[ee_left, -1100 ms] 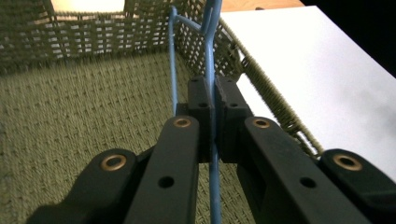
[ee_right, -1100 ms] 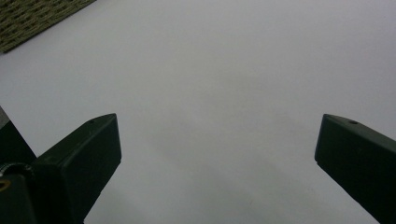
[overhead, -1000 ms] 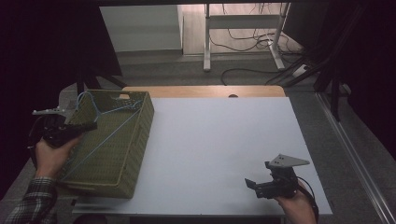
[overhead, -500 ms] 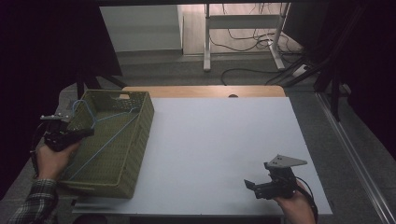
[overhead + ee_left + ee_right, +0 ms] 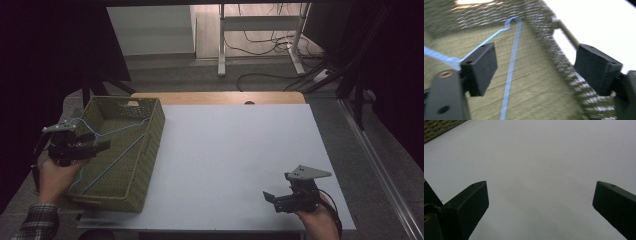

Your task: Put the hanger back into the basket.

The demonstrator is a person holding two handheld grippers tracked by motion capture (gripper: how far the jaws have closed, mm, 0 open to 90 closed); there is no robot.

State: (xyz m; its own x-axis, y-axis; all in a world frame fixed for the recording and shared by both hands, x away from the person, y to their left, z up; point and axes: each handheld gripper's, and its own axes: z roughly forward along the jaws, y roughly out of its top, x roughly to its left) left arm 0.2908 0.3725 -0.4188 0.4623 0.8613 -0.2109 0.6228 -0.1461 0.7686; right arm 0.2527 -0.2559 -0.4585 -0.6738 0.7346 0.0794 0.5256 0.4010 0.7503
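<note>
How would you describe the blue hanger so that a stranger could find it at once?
Look at the white table, then at the green woven basket on its left edge. The blue hanger lies inside it, a thin light-blue wire shape, the one pale, smooth thing against the rough weave.

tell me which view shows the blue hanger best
The high view: the blue hanger lies whole inside the woven basket. The left gripper view shows just its hook and one blurred wire. The right gripper view catches a basket corner, no hanger.
</note>
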